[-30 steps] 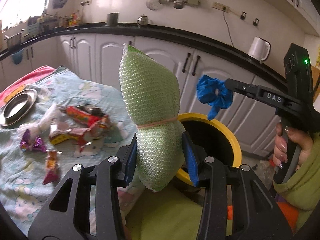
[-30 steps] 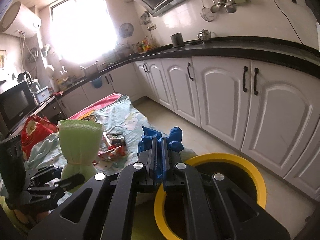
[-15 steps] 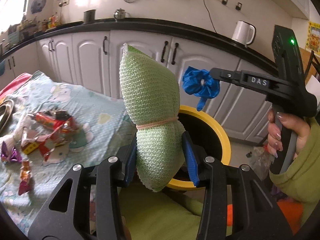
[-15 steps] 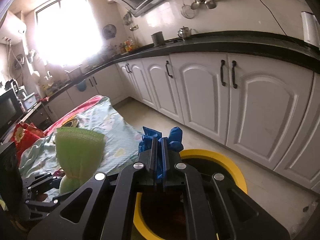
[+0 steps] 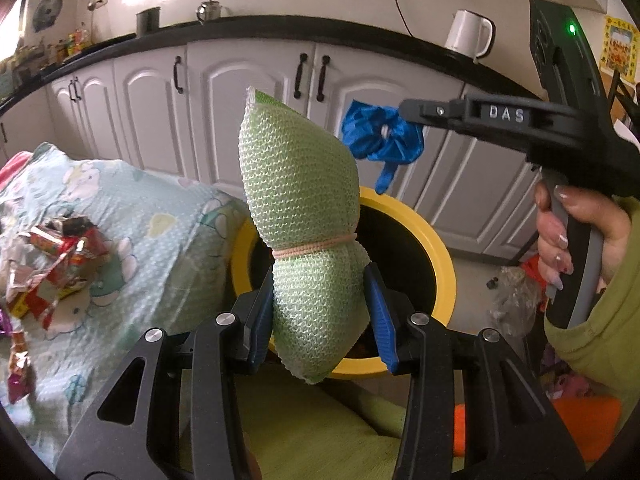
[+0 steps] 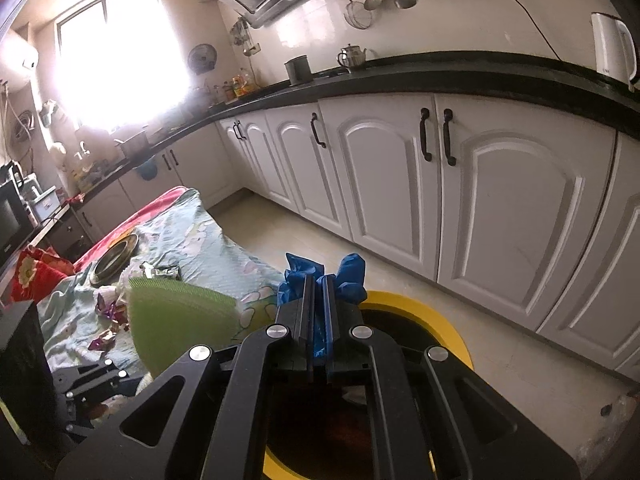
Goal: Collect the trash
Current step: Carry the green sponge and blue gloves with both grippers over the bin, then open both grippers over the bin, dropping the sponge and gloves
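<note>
Along the far wall: white panelled kitchen cabinets [image 6: 508,208] under a black worktop. Bench draped in a pale blue cartoon-print cloth [image 5: 160,232], left of the bin. Round yellow-rimmed trash bin with dark interior [image 5: 440,264], on the floor just beside the bench. Left tool [image 5: 320,312], blue pads pinching the lower half of a green knitted mesh scrubber tied at the waist with a pink rubber band [image 5: 300,188]; scrubber upright, in front of the bin opening. Right tool [image 6: 316,312], jaws pressed together on a crumpled blue disposable glove [image 5: 380,140], held above the bin's far rim. Heap of red and silver foil candy wrappers [image 5: 52,252] on the cloth.
</note>
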### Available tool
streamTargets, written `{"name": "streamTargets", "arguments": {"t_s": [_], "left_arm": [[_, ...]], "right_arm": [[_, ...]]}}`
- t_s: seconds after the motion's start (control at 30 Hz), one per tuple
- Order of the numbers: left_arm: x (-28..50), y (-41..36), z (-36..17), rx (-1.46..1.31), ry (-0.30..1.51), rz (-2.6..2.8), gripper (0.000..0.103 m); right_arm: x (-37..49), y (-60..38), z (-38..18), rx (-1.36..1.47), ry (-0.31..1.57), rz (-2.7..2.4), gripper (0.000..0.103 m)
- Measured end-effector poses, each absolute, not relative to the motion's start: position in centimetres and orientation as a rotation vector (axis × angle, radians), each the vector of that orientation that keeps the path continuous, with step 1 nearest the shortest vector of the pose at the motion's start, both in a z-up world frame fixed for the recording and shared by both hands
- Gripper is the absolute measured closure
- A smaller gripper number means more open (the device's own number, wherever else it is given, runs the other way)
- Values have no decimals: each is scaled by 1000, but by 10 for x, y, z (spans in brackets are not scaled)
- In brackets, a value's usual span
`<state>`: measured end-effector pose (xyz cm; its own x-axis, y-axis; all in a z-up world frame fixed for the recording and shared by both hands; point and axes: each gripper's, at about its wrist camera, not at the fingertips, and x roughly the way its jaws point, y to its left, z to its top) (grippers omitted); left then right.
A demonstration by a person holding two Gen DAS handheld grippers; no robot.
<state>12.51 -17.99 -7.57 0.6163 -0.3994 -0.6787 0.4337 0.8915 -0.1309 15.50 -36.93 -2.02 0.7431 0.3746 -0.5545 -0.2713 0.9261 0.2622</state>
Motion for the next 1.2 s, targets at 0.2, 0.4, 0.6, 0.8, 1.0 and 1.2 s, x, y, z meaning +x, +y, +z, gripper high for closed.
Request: {"name": "streamTargets", "arguments": {"t_s": [0.2,0.4,0.6,0.8,1.0,1.2], "left_arm": [[129,-190,-86,61,799,-508,68],[134,-199,-94,66,823,-522,67],[139,-200,-96,59,828,-529,64],[142,-199,-95,35,811,-527,48],[141,-190,-92,-7,805,-508,34],[138,-175,-83,-44,783,-454,16]], "right_arm": [[159,-375,-25,183,657,342,99],[166,-377,-35,190,696,335,99],[171,-379,-44,206,730,332,99],[174,-382,-49,233,752,326,86],[174,-386,-49,239,745,301,63],[171,-383,-45,231,737,305,56]]}}
